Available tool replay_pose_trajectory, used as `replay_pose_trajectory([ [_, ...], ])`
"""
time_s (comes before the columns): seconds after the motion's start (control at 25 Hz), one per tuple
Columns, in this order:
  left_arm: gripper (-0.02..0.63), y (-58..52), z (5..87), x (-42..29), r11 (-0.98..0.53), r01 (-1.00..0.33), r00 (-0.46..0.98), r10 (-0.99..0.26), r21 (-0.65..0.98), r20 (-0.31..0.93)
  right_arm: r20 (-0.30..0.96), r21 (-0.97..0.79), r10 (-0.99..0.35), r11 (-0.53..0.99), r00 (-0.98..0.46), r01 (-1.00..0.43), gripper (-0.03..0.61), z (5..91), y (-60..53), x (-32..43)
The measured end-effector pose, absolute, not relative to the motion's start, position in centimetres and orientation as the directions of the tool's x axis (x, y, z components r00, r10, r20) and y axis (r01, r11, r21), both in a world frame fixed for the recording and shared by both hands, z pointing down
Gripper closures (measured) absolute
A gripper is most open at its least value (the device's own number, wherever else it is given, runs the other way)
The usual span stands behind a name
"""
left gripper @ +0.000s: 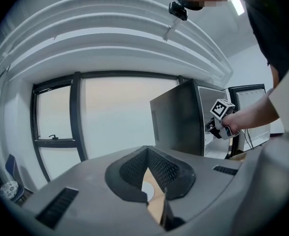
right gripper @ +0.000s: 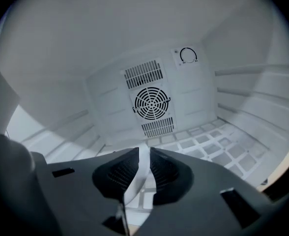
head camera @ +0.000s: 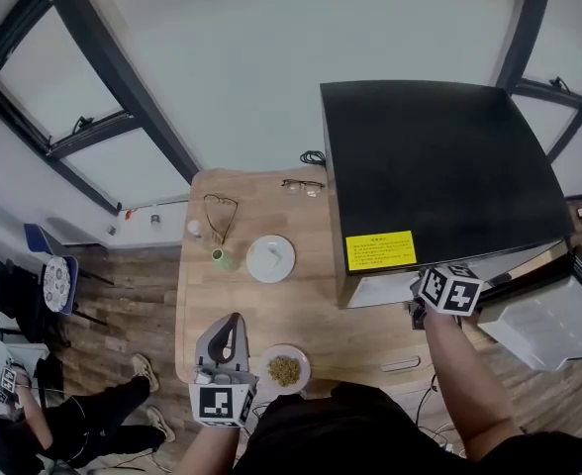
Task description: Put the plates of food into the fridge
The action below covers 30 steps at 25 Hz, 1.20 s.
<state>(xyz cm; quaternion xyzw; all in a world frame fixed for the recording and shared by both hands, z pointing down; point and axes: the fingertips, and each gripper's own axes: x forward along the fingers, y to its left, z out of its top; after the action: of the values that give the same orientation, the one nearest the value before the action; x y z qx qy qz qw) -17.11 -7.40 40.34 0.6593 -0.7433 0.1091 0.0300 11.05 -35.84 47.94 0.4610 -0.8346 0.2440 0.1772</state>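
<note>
Food plate (head camera: 284, 369) just beside left gripper (head camera: 234, 321) jaws, seemingly not touching.

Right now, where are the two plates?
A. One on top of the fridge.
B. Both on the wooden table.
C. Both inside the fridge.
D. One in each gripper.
B: the plate with food and the white plate both sit on the wooden table, left of the fridge.

hidden: fridge (head camera: 430, 156) interior (head view) | cut off: door (head camera: 553, 325), right edge | unclear: small white item (head camera: 194, 229)
</note>
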Motion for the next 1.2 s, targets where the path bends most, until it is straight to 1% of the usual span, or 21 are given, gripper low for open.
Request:
replay_pose_trajectory([
  [0.28, 0.611, -5.9, 39.8, -16.6, 0.181, -0.977, -0.197, -0.967, -0.109, 0.163, 0.455, -0.175, -0.738, 0.474, -0.498, -0.863, 0.509, 46.0, -38.4, 12.2],
  [0.4, 0.611, -5.1, 40.0, -16.4, 0.206, -0.974, -0.219, -0.961, -0.093, 0.166, 0.383, -0.141, -0.768, 0.501, -0.513, -0.854, 0.509, 44.4, -38.4, 13.1],
  [0.52, 0.611, -4.2, 40.2, -16.8, 0.235, -0.97, -0.241, -0.958, -0.061, 0.155, 0.294, -0.065, -0.786, 0.552, -0.544, -0.831, 0.51, 42.7, -36.4, 13.1],
  [0.6, 0.611, -4.0, 39.9, -16.7, 0.233, -0.967, -0.246, -0.959, -0.1, 0.14, 0.255, -0.04, -0.79, 0.567, -0.558, -0.822, 0.511, 41.9, -34.9, 13.2],
  [0.72, 0.611, -3.8, 38.6, -15.9, 0.204, -0.965, -0.223, -0.969, -0.164, 0.104, 0.233, -0.042, -0.785, 0.582, -0.574, -0.812, 0.511, 41.1, -32.3, 13.0],
  [0.88, 0.611, -3.3, 37.7, -16.2, 0.153, -0.982, -0.16, -0.985, -0.111, 0.064, 0.219, -0.036, -0.772, 0.605, -0.597, -0.796, 0.511, 40.1, -29.0, 11.9],
  [1.04, 0.611, -1.2, 38.2, -18.1, 0.113, -0.985, -0.126, -0.987, -0.129, 0.102, 0.211, -0.08, -0.77, 0.601, -0.602, -0.796, 0.511, 40.5, -24.8, 10.8],
  [1.2, 0.611, 1.8, 39.3, -20.3, 0.096, -0.988, -0.11, -0.988, -0.125, 0.105, 0.226, -0.183, -0.753, 0.59, -0.618, -0.786, 0.511, 42.7, -20.2, 9.4],
])
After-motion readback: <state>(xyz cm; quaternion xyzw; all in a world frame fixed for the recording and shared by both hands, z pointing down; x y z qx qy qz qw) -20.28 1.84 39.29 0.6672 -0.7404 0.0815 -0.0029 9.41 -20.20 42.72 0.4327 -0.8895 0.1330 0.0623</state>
